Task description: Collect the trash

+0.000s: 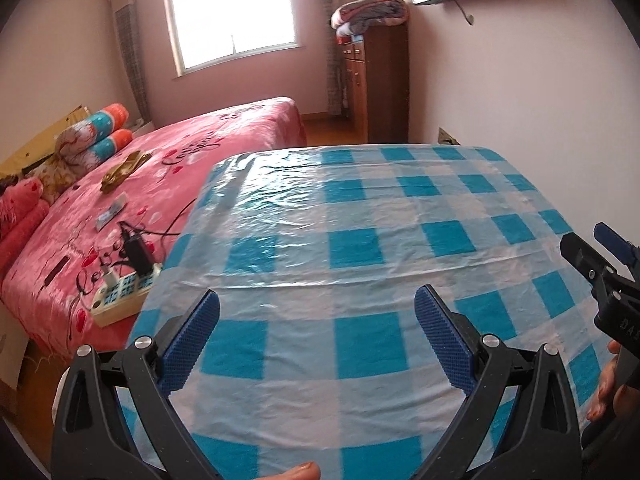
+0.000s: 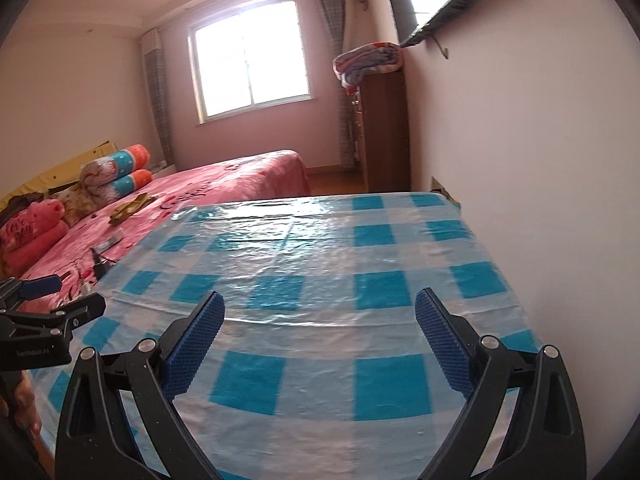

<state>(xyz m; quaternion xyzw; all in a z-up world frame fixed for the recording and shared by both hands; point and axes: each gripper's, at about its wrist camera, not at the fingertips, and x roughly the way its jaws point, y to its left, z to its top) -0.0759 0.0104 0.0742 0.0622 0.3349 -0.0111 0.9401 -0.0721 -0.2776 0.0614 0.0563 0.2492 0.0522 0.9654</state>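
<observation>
left hand-held gripper [image 1: 316, 300] agape, checked tablecloth [image 1: 360, 240]

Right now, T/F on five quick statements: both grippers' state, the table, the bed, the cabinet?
1. The left gripper is open and holds nothing. True.
2. The right gripper is shut on a piece of trash. False: its fingers are apart and empty.
3. The table has a blue-and-white checked cover. True.
4. A power strip lies on the pink bed. True.
5. The folded blanket lies on the floor. False: it sits on top of the wooden cabinet.
</observation>
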